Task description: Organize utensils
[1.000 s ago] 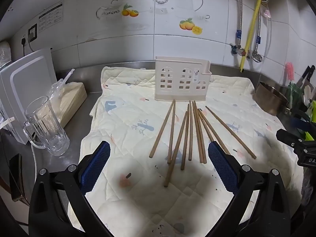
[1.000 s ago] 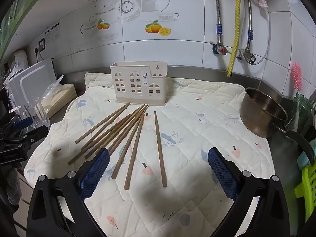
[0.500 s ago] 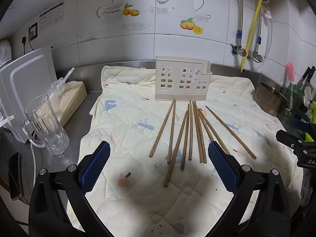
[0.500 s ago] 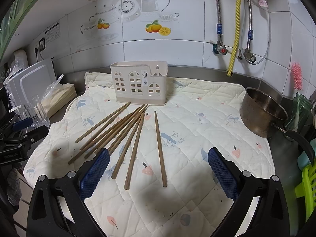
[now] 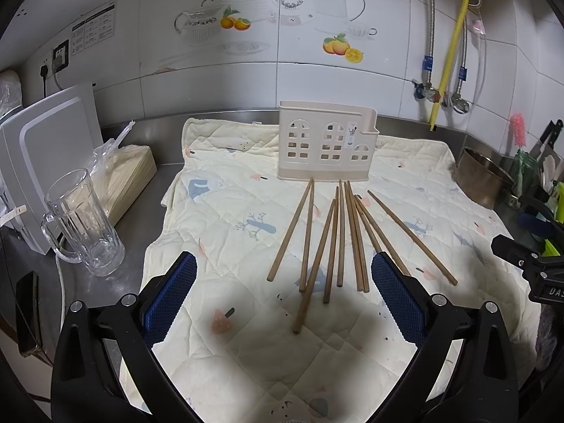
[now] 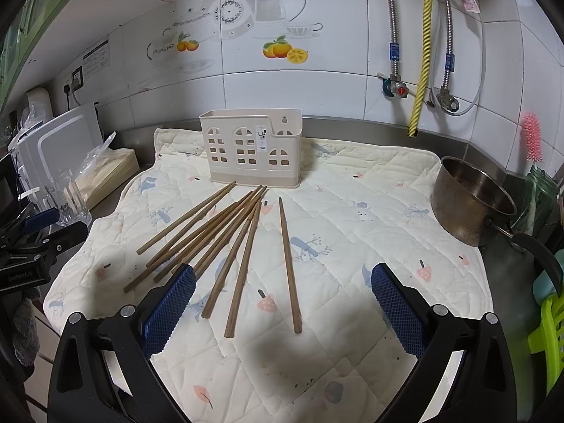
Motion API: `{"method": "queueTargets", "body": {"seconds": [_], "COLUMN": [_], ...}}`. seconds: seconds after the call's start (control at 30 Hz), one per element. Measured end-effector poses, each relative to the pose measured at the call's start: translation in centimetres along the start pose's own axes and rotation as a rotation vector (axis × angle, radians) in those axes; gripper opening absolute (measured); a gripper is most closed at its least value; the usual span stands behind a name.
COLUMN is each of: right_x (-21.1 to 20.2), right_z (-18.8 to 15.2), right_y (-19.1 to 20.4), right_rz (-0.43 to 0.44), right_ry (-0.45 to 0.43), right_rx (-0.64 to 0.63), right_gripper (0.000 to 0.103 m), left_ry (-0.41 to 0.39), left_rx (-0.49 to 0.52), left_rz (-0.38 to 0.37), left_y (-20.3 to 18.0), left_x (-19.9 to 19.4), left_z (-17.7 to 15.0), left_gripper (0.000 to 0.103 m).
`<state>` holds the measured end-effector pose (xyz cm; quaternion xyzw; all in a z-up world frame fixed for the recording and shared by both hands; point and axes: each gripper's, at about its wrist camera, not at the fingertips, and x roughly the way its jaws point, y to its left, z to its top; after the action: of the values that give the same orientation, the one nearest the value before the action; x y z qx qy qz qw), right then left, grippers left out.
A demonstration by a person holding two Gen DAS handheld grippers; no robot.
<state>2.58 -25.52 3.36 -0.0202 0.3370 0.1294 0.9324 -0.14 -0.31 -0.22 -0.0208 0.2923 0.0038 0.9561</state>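
Observation:
Several brown wooden chopsticks (image 5: 338, 236) (image 6: 225, 236) lie fanned out on a cream quilted mat (image 5: 229, 218) (image 6: 352, 246). Behind them a beige utensil holder (image 5: 326, 146) (image 6: 252, 153) with window-shaped cutouts stands upright and looks empty. My left gripper (image 5: 283, 282) is open above the mat's near part, just short of the chopsticks' near ends. My right gripper (image 6: 282, 292) is open too, hovering over the near ends of the rightmost chopsticks. Neither holds anything. One chopstick (image 6: 289, 264) lies apart at the right of the fan.
A glass mug (image 5: 83, 222) stands left of the mat, by a white board (image 5: 46, 162) and a bagged stack (image 5: 127, 176). At the right sit a metal pot (image 6: 472, 201), a pink brush (image 6: 532, 137) and a green rack (image 6: 550, 328). Pipes (image 6: 423, 46) run down the tiled wall.
Both grippers have barely shifted; the views stay nearly the same and the chopsticks have not moved.

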Motion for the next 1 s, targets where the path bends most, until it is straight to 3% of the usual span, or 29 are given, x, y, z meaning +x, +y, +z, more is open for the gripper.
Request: {"method": "queueTargets", "body": {"seconds": [1.0], "right_x": [0.77], "right_z": [-0.11], "right_y": [0.44], "right_rz": [0.014], "right_ry": [0.011], "right_rx": [-0.001], "right_gripper": [0.097], "left_ry": [-0.002], "left_rx": [0.005], "left_rz": [0.0], "left_y": [-0.23], "left_x": [0.2], "left_z": [0.03], "left_gripper": [0.098]}}
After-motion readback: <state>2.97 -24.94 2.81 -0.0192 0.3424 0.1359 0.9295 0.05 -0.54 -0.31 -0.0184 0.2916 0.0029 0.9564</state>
